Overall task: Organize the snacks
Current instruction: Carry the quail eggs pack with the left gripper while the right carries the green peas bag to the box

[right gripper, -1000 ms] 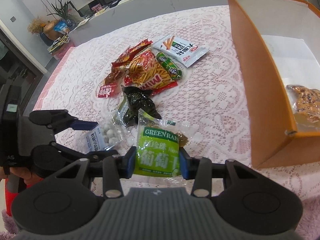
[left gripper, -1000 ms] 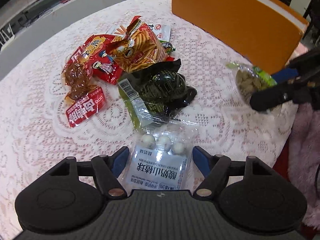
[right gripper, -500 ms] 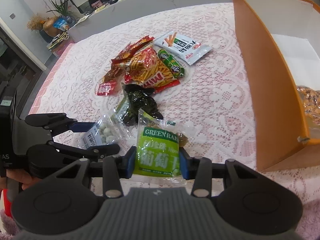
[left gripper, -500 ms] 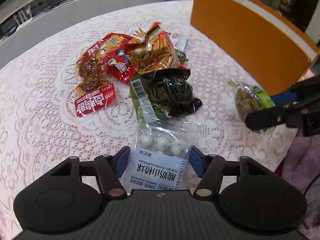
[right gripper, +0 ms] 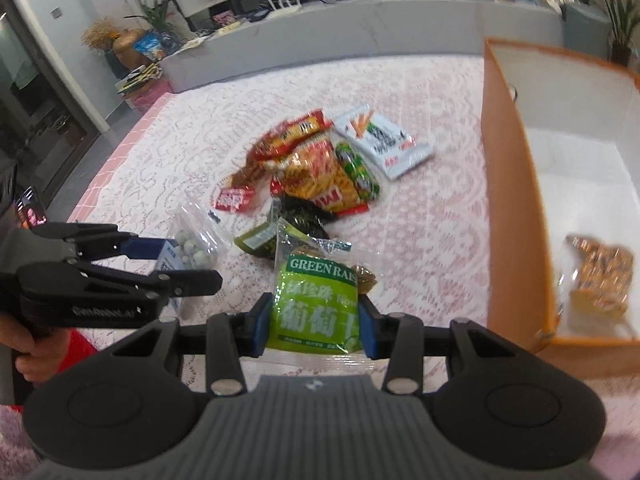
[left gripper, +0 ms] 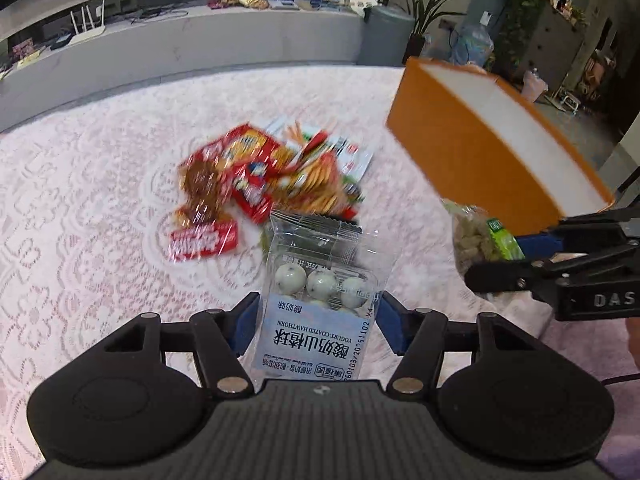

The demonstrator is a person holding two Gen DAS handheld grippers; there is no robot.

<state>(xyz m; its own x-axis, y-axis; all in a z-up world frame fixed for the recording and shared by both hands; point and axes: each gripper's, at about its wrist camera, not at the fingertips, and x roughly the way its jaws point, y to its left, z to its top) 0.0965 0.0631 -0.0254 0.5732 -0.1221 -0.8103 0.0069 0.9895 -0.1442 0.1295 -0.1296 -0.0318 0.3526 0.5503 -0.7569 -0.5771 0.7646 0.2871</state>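
Note:
My left gripper [left gripper: 316, 320] is shut on a clear bag of yogurt-coated hawthorn balls [left gripper: 320, 292], held up off the lace tablecloth [left gripper: 100, 240]. The right gripper [right gripper: 314, 320] is shut on a green raisin bag [right gripper: 312, 300], also lifted. In the right wrist view the left gripper [right gripper: 172, 264] hangs at the left with its hawthorn bag [right gripper: 192, 244]. In the left wrist view the raisin bag [left gripper: 476, 236] shows at the right. An open orange box [right gripper: 516, 200] stands to the right, with one bag of brown snacks [right gripper: 600, 276] inside.
A pile of snack packs [right gripper: 316, 176] lies mid-table: red and orange packets, a dark green pack [right gripper: 296, 220] and a white pack [right gripper: 384, 144]. The orange box [left gripper: 472, 152] rises right of the pile. A grey counter [left gripper: 200, 44] runs behind the table. A person's hand [right gripper: 32, 356] holds the left gripper.
Both grippers have risen with their bags, and the views now look further across the room. The left jaws narrowed onto the hawthorn bag, which has come up off the cloth.

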